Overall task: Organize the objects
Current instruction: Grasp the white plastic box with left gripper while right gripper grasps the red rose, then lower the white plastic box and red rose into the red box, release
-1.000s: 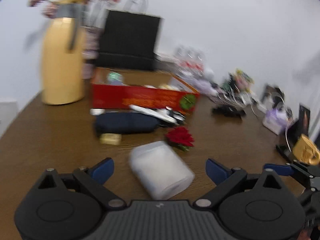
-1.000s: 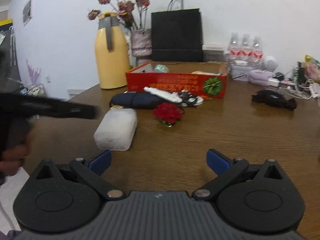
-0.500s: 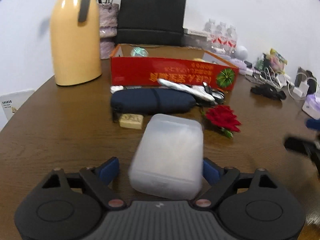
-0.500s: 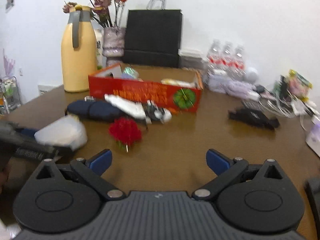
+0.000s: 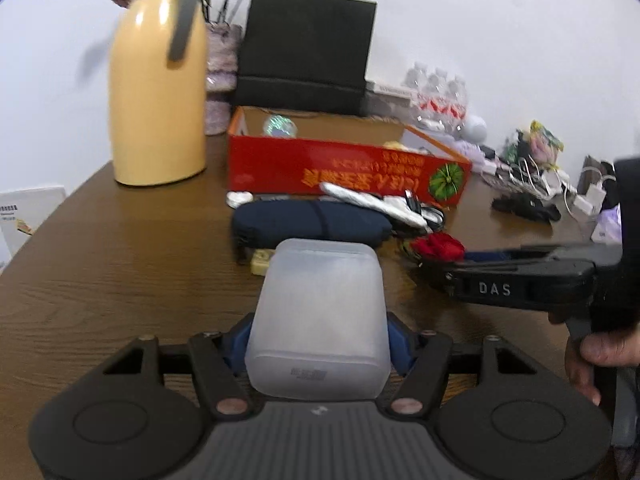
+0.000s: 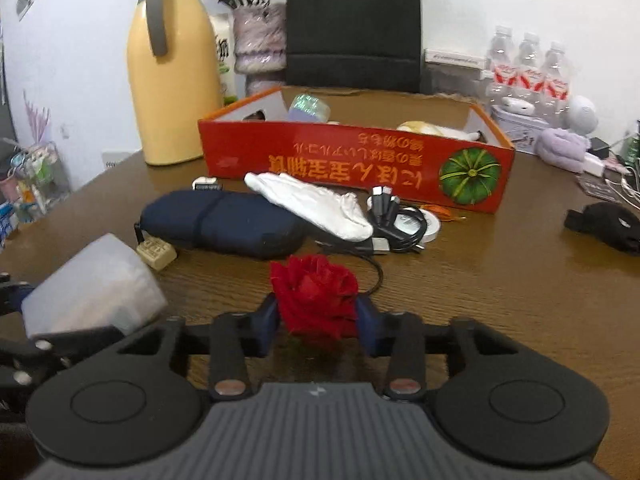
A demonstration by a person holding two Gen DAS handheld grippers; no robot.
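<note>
My left gripper [image 5: 318, 344] is shut on a frosted white plastic box [image 5: 320, 312], its blue pads against both sides; the box also shows at the left of the right wrist view [image 6: 92, 284]. My right gripper [image 6: 317, 322] is shut on a red fabric rose [image 6: 316, 292], also seen in the left wrist view [image 5: 438, 247]. Behind them stands an open red cardboard box [image 6: 352, 160] with a few small items inside. A navy pouch [image 6: 220, 222], a white glove [image 6: 312, 204] and a black cable [image 6: 396, 220] lie in front of it.
A yellow thermos jug [image 6: 172, 64], a vase of flowers [image 6: 260, 40] and a black paper bag [image 6: 354, 24] stand at the back. Water bottles [image 6: 528, 68] and cable clutter sit at the right. A small beige block [image 6: 157, 253] lies by the pouch on the wooden table [image 6: 500, 292].
Both grippers moved forward and closed: the left on the white plastic box, the right on the red rose. Both were open before.
</note>
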